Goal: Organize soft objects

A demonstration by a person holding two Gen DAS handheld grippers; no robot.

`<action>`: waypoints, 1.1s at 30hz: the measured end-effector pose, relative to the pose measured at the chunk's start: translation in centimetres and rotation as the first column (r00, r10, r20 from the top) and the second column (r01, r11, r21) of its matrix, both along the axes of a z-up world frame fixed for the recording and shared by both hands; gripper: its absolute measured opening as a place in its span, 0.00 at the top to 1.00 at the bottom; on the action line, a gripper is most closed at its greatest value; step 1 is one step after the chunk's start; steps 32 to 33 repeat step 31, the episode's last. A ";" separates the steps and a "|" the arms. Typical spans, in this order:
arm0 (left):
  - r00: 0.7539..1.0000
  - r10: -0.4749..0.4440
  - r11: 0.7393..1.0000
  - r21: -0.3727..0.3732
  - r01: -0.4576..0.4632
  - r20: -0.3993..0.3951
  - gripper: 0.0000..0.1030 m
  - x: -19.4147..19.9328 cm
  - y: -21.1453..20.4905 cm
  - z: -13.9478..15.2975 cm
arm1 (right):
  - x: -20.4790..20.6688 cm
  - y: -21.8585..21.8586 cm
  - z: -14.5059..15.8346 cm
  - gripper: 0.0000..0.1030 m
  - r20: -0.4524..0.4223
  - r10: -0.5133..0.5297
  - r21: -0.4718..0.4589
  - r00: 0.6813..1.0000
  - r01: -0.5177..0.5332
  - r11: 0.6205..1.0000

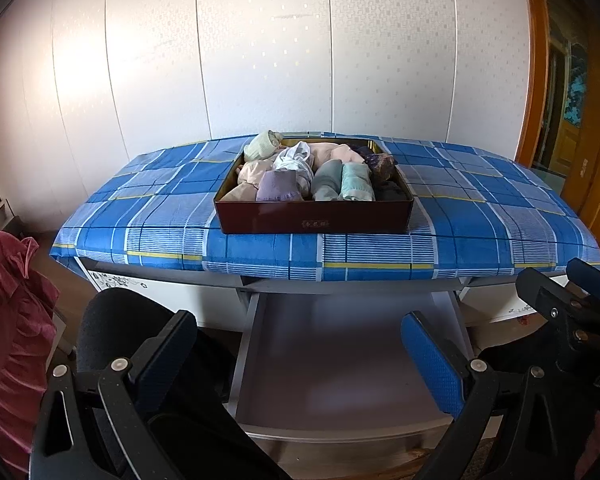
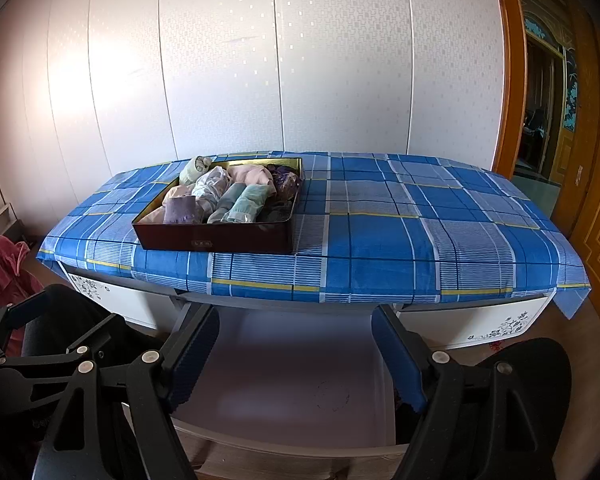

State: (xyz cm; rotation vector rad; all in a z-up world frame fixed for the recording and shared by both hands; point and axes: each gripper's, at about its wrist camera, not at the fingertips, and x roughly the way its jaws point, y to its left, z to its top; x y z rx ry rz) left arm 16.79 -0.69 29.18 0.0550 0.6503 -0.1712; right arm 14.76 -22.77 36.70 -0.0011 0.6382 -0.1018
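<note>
Up on the blue checked cloth (image 1: 172, 216) sits a dark box (image 1: 314, 216) packed with rolled socks (image 1: 356, 186) (one pale roll (image 1: 262, 146) perched on its back left corner). Both the left gripper (image 1: 300, 344) and right gripper (image 2: 294, 344) hang over the pulled-out drawer (image 2: 292, 384), jaws apart, nothing between them.

Each gripper, the left gripper (image 1: 300, 354) and the right gripper (image 2: 294, 354), has 2 black plastic fingers faced with blue textured pads (image 1: 432, 360). Round silver screws (image 2: 150, 357) mark the pivots of the black angular linkages.
</note>
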 end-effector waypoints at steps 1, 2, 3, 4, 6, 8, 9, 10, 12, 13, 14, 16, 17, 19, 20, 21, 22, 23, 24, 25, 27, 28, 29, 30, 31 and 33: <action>1.000 0.002 1.000 0.000 -0.002 -0.002 0.00 0.0 0.0 0.0 | 0.0 0.0 0.0 0.22 0.001 0.000 0.000 1.000 0.000 1.000; 1.000 0.002 1.000 -0.002 -0.002 -0.005 0.00 0.1 0.0 -0.1 | 0.0 0.0 0.0 0.22 0.000 0.002 0.000 1.000 -0.002 1.000; 1.000 0.001 1.000 -0.005 -0.001 -0.007 0.00 0.0 0.0 -0.1 | 0.0 0.0 0.0 0.22 -0.002 0.002 0.000 1.000 -0.002 1.000; 1.000 0.001 1.000 -0.004 -0.001 -0.007 0.00 0.0 0.0 -0.1 | 0.0 0.0 -0.1 0.22 -0.003 0.002 0.001 1.000 -0.002 1.000; 1.000 -0.001 1.000 -0.007 0.001 -0.007 0.00 0.0 0.0 -0.1 | 0.1 0.0 -0.1 0.22 -0.006 0.000 0.002 1.000 0.000 1.000; 1.000 -0.003 1.000 -0.009 0.003 -0.007 0.00 0.0 0.0 -0.1 | 0.1 0.0 -0.1 0.22 -0.006 -0.001 0.004 1.000 0.001 1.000; 1.000 -0.005 1.000 -0.014 0.004 -0.007 0.00 0.0 0.0 -0.1 | 0.1 0.0 -0.1 0.22 -0.006 0.000 0.004 1.000 0.000 1.000; 1.000 -0.008 1.000 -0.021 0.008 -0.009 0.00 0.0 0.0 -0.1 | 0.1 0.0 -0.1 0.22 -0.007 0.001 0.003 1.000 -0.001 1.000; 1.000 -0.008 1.000 -0.022 0.008 -0.013 0.00 0.0 0.0 -0.1 | 0.1 0.0 -0.1 0.22 -0.005 0.002 0.003 1.000 -0.002 1.000; 1.000 -0.010 1.000 -0.027 0.010 -0.015 0.00 0.0 0.0 -0.1 | 0.1 0.0 -0.1 0.22 -0.005 0.003 0.003 1.000 -0.003 1.000; 1.000 -0.012 1.000 -0.029 0.012 -0.018 0.00 0.1 0.0 -0.2 | 0.1 0.0 -0.1 0.22 -0.005 0.004 0.003 1.000 -0.004 1.000; 1.000 -0.014 0.999 -0.030 0.013 -0.022 0.00 0.1 0.0 -0.2 | 0.1 0.0 -0.1 0.22 -0.005 0.004 0.005 1.000 -0.004 1.000; 1.000 -0.017 0.999 -0.033 0.016 -0.025 0.00 0.1 0.0 -0.2 | 0.1 0.0 -0.2 0.22 -0.007 0.005 0.005 1.000 -0.005 1.000; 0.999 -0.018 0.999 -0.031 0.017 -0.028 0.00 0.2 -0.1 -0.2 | 0.1 0.0 -0.2 0.22 -0.008 0.005 0.006 1.000 -0.005 1.000; 0.999 -0.019 0.999 -0.034 0.018 -0.028 0.00 0.1 0.0 -0.2 | 0.1 0.0 -0.2 0.22 -0.008 0.005 0.006 1.000 -0.005 1.000; 0.999 -0.018 0.999 -0.034 0.017 -0.027 0.00 0.1 0.0 -0.2 | 0.1 0.0 -0.2 0.22 -0.009 0.006 0.006 1.000 -0.006 1.000; 0.999 -0.018 0.999 -0.034 0.017 -0.027 0.00 0.1 -0.1 -0.2 | 0.2 0.0 -0.3 0.22 -0.009 0.006 0.006 1.000 -0.006 1.000; 0.999 -0.020 0.999 -0.039 0.019 -0.027 0.00 0.1 0.0 -0.2 | 0.2 0.0 -0.3 0.22 -0.009 0.006 0.006 1.000 -0.006 1.000; 0.999 -0.021 0.999 -0.042 0.020 -0.026 0.00 0.1 0.0 -0.2 | 0.2 0.0 -0.3 0.22 -0.010 0.007 0.006 1.000 -0.007 1.000; 1.000 -0.020 0.999 -0.042 0.019 -0.025 0.00 0.1 0.0 -0.1 | 0.2 0.1 -0.3 0.22 -0.011 0.007 0.007 1.000 -0.007 1.000; 0.999 -0.029 0.998 -0.055 0.028 -0.021 0.00 0.1 0.1 -0.1 | 0.2 0.0 -0.4 0.22 -0.013 0.005 0.008 1.000 -0.005 1.000; 0.999 -0.029 0.998 -0.054 0.028 -0.018 0.00 0.0 0.1 0.0 | 0.2 0.0 -0.4 0.22 -0.013 0.005 0.008 1.000 -0.004 1.000; 1.000 -0.027 0.999 -0.048 0.026 -0.015 0.00 0.0 0.0 0.0 | 0.2 0.0 -0.4 0.22 -0.014 0.004 0.008 1.000 -0.004 1.000; 1.000 -0.027 0.999 -0.048 0.026 -0.015 0.00 0.0 0.0 0.0 | 0.2 -0.1 -0.4 0.22 -0.015 0.004 0.008 1.000 -0.003 1.000; 0.999 -0.029 0.998 -0.049 0.028 -0.016 0.00 0.0 0.0 0.0 | 0.2 -0.1 -0.4 0.22 -0.015 0.003 0.010 1.000 -0.003 1.000; 0.999 -0.029 0.998 -0.049 0.028 -0.016 0.00 0.0 0.0 0.0 | 0.2 -0.1 -0.4 0.22 -0.015 0.003 0.010 1.000 -0.003 1.000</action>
